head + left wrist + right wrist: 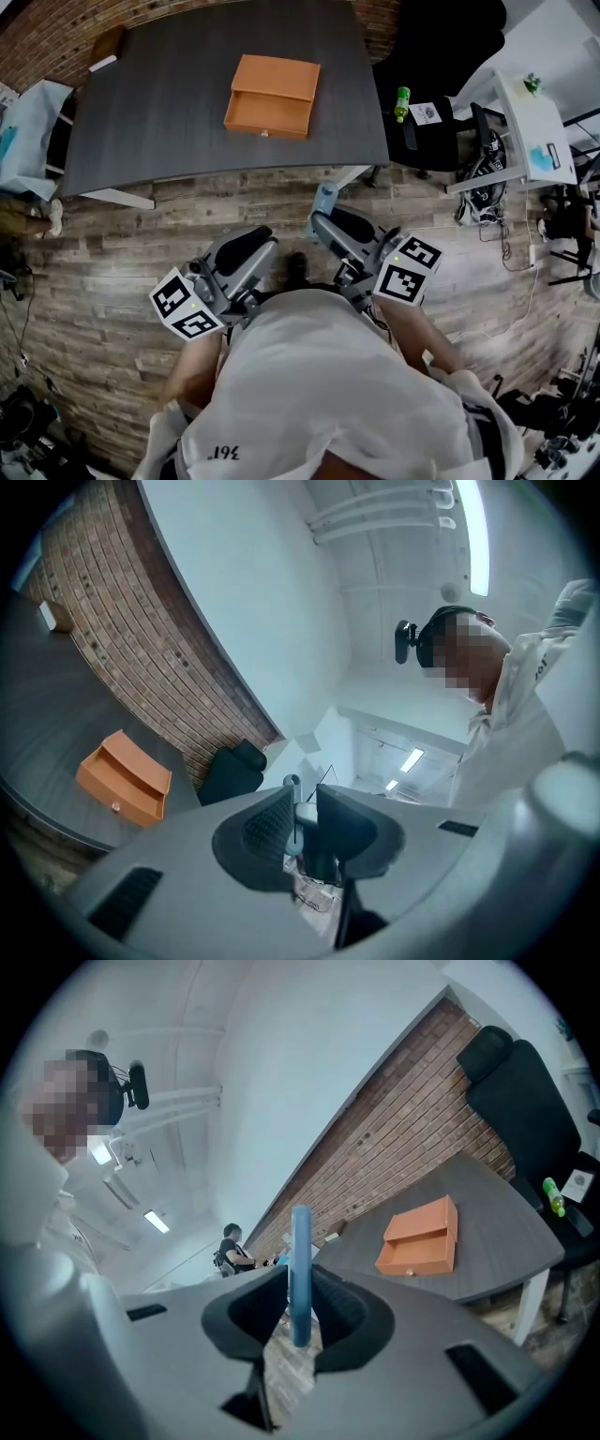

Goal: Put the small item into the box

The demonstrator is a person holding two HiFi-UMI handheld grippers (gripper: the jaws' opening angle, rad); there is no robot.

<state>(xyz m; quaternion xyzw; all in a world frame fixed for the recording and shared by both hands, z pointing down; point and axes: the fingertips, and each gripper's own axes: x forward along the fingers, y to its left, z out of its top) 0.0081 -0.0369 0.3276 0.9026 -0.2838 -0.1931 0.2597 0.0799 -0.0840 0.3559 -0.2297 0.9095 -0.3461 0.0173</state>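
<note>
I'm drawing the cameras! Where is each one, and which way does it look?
Head view: on the head, looking down at the table and orange box; left gripper, right gripper and shirt show.
Left gripper view: on that gripper, tilted up past its fingers; a shoulder shows.
Right gripper view: on that gripper, past fingers gripping a blue item.
All share the orange box.

1. A dark grey table (169, 103) stands on a wood-plank floor (94, 281).
2. A brick wall (47, 33) runs along the table's far side.
3. A small brown block (108, 47) lies on the table's far left corner.
4. A black chair (441, 56) stands just right of the table.
5. A green bottle (402, 103) stands just off the table's right edge, with a white card (425, 112) beside it.
6. A white desk (530, 131) stands farther right of the table, beyond the chair, with cables (487, 173) hanging at its near end.
7. In the right gripper view, a person in a dark top (234, 1246) is well beyond the table.
</note>
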